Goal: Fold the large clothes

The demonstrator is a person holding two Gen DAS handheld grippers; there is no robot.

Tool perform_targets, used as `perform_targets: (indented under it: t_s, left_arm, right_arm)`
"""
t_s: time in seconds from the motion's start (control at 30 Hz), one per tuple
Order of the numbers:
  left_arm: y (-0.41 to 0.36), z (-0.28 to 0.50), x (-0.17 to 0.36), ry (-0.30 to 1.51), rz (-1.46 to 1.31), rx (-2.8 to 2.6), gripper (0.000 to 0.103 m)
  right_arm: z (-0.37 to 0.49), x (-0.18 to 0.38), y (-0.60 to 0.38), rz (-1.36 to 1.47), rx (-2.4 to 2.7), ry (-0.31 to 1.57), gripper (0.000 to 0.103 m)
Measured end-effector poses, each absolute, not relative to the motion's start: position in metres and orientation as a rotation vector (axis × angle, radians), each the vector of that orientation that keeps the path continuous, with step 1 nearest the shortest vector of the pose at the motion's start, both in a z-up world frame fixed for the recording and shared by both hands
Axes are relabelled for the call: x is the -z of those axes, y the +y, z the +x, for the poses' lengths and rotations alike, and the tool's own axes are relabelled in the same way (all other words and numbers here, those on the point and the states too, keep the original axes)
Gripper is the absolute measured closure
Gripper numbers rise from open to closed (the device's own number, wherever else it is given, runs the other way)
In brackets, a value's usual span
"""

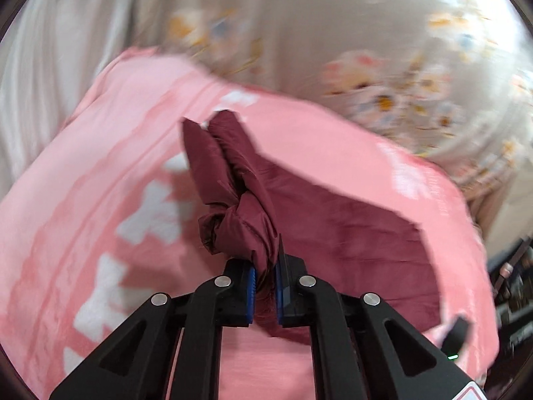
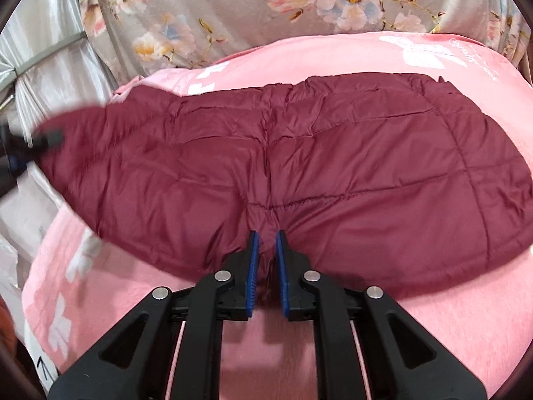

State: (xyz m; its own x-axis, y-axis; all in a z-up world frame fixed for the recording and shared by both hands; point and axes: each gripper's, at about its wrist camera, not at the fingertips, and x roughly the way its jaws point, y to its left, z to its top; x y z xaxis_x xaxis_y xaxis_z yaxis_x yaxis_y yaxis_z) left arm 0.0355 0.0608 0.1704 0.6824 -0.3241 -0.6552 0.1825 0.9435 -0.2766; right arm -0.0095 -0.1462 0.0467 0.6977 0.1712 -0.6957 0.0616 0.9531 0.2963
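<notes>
A maroon quilted puffer jacket [image 2: 299, 166] lies spread across a pink blanket [image 2: 433, 333]. My right gripper [image 2: 265, 240] is shut on the jacket's near edge, fabric pinched between its blue pads. In the left wrist view my left gripper [image 1: 266, 266] is shut on a bunched part of the jacket [image 1: 240, 220], held raised over the blanket [image 1: 83, 183]. The rest of the jacket [image 1: 349, 233] trails off to the right. The left gripper also shows blurred at the left edge of the right wrist view [image 2: 30, 143], at the jacket's far left end.
A grey floral bedsheet [image 2: 266, 0] lies beyond the pink blanket. White curtains [image 2: 40, 66] hang at the left. White bags or boxes [image 2: 23, 220] sit low at the left. Dark clutter [image 1: 513, 286] shows at the right edge of the left wrist view.
</notes>
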Motion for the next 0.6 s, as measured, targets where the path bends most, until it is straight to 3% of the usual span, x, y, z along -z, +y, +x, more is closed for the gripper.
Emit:
perform_targets:
  t_s: [0.13,0.3,0.47,0.6]
  left_arm:
    - [-0.004,0.017,-0.203,0.726,-0.114,0.43,0.097]
    - [-0.085,0.0,-0.202,0.738,-0.006,0.55,0.097]
    - [-0.174,-0.005,-0.15,0.873,0.095,0.621,0.097]
    - [-0.218,-0.009,-0.086,1.027,0.146,0.638,0.088]
  right_arm:
    - [-0.021,-0.044,-0.165,0.39,-0.096,0.815,0.094]
    - [-0.065,-0.063,-0.212,0.436,-0.046,0.756,0.092]
    - [-0.103,-0.072,-0.269,0.449,0.111,0.75,0.091]
    - [-0.128,-0.075,-0.311,0.475,0.24,0.756,0.09]
